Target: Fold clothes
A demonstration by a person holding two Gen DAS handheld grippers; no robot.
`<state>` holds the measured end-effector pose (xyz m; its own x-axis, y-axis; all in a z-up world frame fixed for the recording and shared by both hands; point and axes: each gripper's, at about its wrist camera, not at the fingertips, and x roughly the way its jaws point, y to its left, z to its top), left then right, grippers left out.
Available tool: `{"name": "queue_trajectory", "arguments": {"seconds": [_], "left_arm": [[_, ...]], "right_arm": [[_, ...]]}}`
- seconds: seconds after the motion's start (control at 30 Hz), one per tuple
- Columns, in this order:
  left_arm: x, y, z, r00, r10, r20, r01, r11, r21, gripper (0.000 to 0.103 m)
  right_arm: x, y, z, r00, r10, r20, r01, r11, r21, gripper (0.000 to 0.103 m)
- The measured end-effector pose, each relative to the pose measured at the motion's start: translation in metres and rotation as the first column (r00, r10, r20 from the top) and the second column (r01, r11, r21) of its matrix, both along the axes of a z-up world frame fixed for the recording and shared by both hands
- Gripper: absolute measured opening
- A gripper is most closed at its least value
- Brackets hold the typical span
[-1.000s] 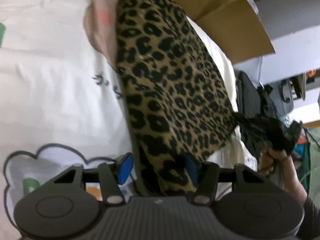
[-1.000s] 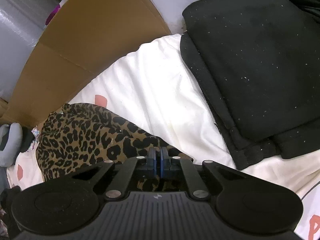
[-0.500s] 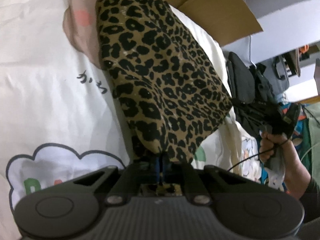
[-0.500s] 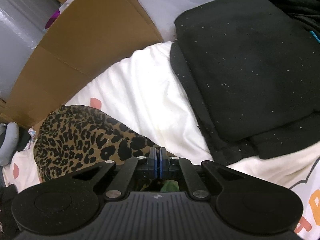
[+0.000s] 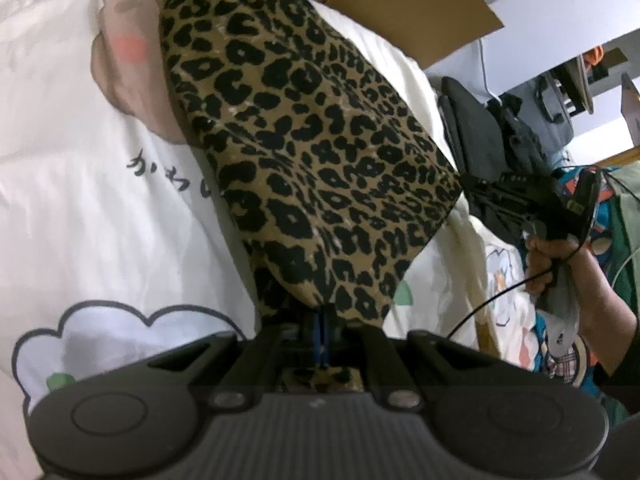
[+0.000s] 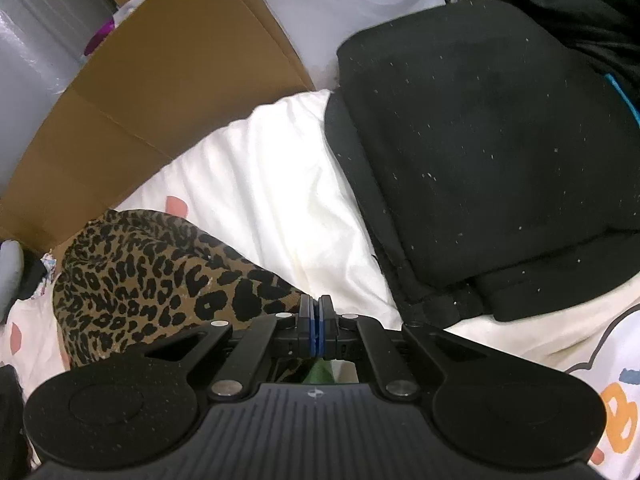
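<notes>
A leopard-print garment (image 5: 304,144) stretches over the white printed bedsheet (image 5: 80,200). My left gripper (image 5: 322,330) is shut on its near corner, the cloth rising straight from the blue pads. In the right wrist view the same leopard-print garment (image 6: 152,280) lies to the left, and my right gripper (image 6: 318,322) is shut on its other near corner. In the left wrist view the right gripper (image 5: 472,186) meets the cloth at its right corner, held by a person's hand (image 5: 556,256).
A folded black garment (image 6: 492,160) lies on the bedsheet (image 6: 272,184) at the right. Brown cardboard (image 6: 152,100) stands behind the bed. Dark bags and clutter (image 5: 500,128) sit past the bed's far side.
My left gripper has shut on the leopard garment's corner; it was open around it a second ago. Both grippers have lifted their corners and the cloth is now taut between them.
</notes>
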<state>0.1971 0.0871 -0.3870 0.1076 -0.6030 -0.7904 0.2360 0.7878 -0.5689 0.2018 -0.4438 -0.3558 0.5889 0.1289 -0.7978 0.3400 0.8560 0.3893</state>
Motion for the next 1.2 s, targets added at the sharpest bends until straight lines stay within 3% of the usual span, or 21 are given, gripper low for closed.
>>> {"name": "queue_trajectory", "arguments": {"seconds": [0.17,0.23,0.33,0.43,0.87,1.1,1.2], "left_arm": [[0.0,-0.006,-0.013,0.999,-0.034,-0.031,0.035,0.998,0.043,0.002],[0.003,-0.006,-0.005,0.998,-0.048,-0.027,0.049,0.997,0.057,0.005],[0.012,-0.004,0.012,0.998,-0.06,-0.011,0.061,0.995,0.075,0.02],[0.025,-0.004,0.028,0.997,-0.071,0.012,0.07,0.994,0.089,0.02],[0.126,-0.037,0.09,0.986,-0.055,0.16,0.024,0.982,0.189,0.021],[0.177,-0.075,0.105,0.977,-0.06,0.204,0.017,0.977,0.21,0.022],[0.197,-0.09,0.104,0.979,-0.03,0.203,-0.009,0.982,0.189,0.032]], "right_arm": [[0.001,-0.001,-0.005,1.0,-0.015,-0.006,0.015,1.0,0.008,0.0],[0.001,-0.001,-0.007,1.0,-0.02,-0.008,0.02,1.0,0.011,0.0],[0.001,-0.001,-0.004,1.0,-0.026,0.006,0.026,1.0,0.012,0.004],[-0.001,0.0,0.008,0.999,-0.02,0.047,0.02,1.0,0.007,0.004],[0.012,0.021,0.021,0.984,0.088,0.157,-0.096,0.994,0.044,0.006],[0.022,0.031,0.016,0.978,0.115,0.174,-0.127,0.99,0.058,0.006],[0.028,0.035,0.015,0.974,0.136,0.18,-0.148,0.987,0.055,0.006]]}}
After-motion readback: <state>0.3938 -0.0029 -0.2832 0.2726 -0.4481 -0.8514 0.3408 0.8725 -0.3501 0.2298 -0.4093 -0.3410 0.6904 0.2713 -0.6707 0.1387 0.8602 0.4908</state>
